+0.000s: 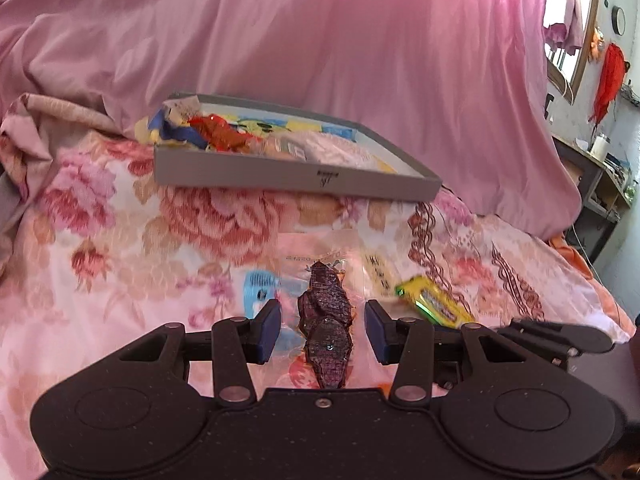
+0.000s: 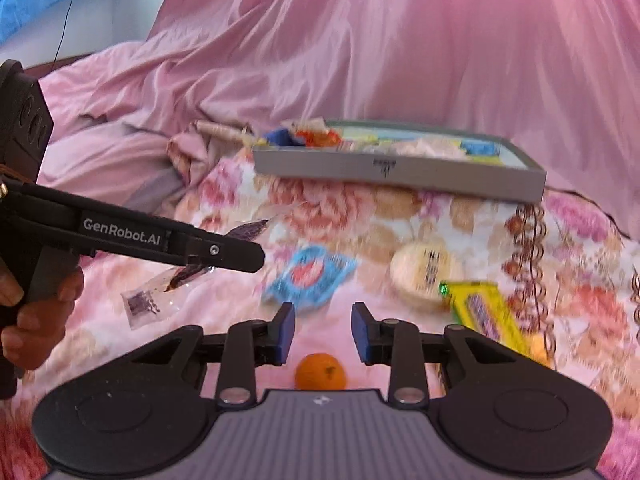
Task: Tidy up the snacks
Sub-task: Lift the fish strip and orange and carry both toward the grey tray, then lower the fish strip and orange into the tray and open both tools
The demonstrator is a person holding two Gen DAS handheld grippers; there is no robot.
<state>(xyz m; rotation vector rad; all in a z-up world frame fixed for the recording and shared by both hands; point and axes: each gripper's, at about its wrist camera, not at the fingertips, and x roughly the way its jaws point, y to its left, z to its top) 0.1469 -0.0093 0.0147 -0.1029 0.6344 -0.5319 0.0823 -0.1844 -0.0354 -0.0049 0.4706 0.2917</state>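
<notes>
My left gripper (image 1: 322, 330) is shut on a clear packet of dark purple snack pieces (image 1: 326, 320), whose clear film spans the pads. In the right wrist view the same gripper (image 2: 256, 258) comes in from the left and the packet (image 2: 188, 274) hangs from it, off the bed. My right gripper (image 2: 323, 330) is open with only bedcover between its pads. A small orange ball (image 2: 320, 374) lies on the bed under it. The grey shallow box (image 1: 296, 178) (image 2: 400, 172) farther back holds several snack packets.
On the floral bedcover lie a blue packet (image 2: 312, 276) (image 1: 256, 292), a round pale packet (image 2: 424, 276) and a yellow packet (image 2: 484, 312) (image 1: 436, 304). A pink sheet rises behind the box. A person's hand (image 2: 36, 312) grips the left tool. A desk (image 1: 600, 184) stands far right.
</notes>
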